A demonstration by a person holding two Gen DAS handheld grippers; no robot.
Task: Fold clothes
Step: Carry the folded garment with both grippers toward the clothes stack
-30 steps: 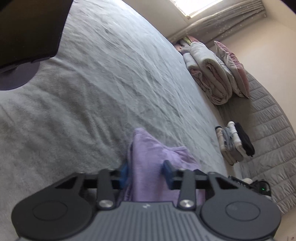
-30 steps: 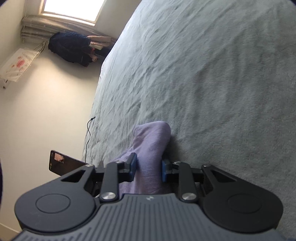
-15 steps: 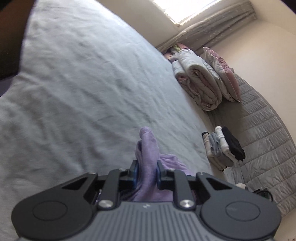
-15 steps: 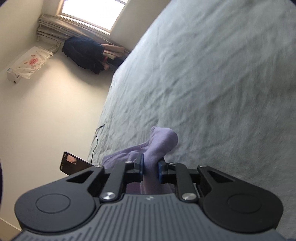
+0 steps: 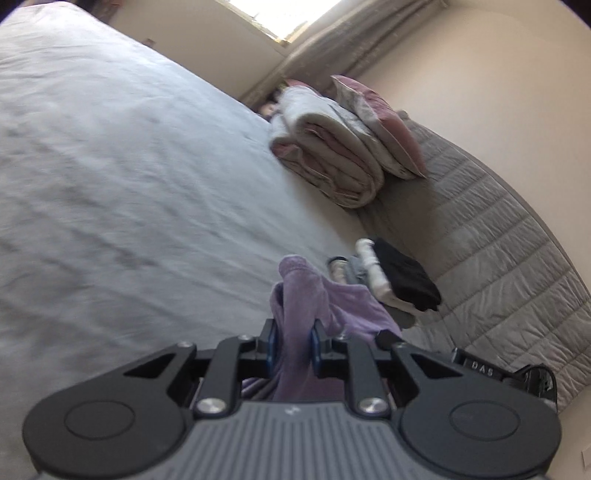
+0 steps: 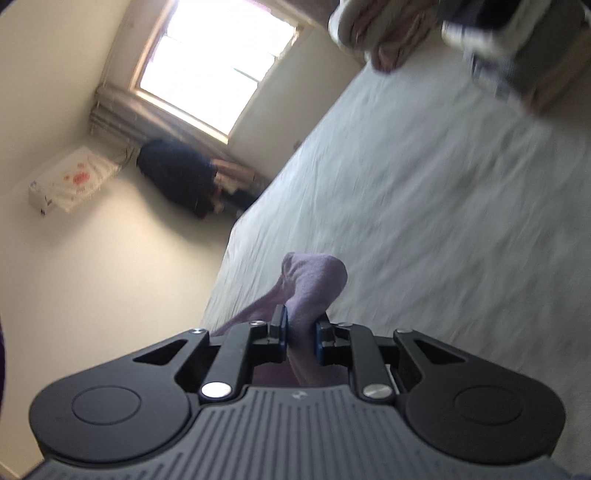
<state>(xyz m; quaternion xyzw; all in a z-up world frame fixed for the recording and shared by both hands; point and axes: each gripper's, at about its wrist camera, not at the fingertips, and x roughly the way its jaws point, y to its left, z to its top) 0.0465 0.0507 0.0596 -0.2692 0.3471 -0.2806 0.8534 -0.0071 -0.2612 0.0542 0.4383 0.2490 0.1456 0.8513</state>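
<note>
A gray bedspread (image 5: 140, 192) fills the left of the left wrist view, its wrinkles smeared by motion blur. At lower centre the left gripper (image 5: 291, 343) has its blue-padded fingers (image 5: 271, 345) pressed in on a bunched fold of a purple garment (image 5: 303, 295), which stands up between them and spills off to the right over the bed. Just beyond the cloth lies a small stack of folded clothes (image 5: 391, 277), white and gray with a black piece on top. Farther back sits a folded quilt (image 5: 332, 155), pink and cream, with a pink pillow (image 5: 380, 118) leaning against it. A quilted gray headboard (image 5: 498, 240) curves along the right edge, under a curtain (image 5: 351, 40) and a beige wall.

In the right wrist view, a white box (image 6: 70, 181) sits at far left against a pale wall, then a dark heap of clothing (image 6: 177, 181) below a bright window (image 6: 214, 62). At lower centre the right gripper (image 6: 301, 338) pinches another part of the same purple garment (image 6: 314, 280), the cloth rising in a rounded lump above the pads and trailing off to the left. The gray bedspread (image 6: 443, 221) runs to the right, blurred. The folded quilt (image 6: 384, 33) and the stack of folded clothes (image 6: 517, 44) show along the top edge, too blurred for detail.
</note>
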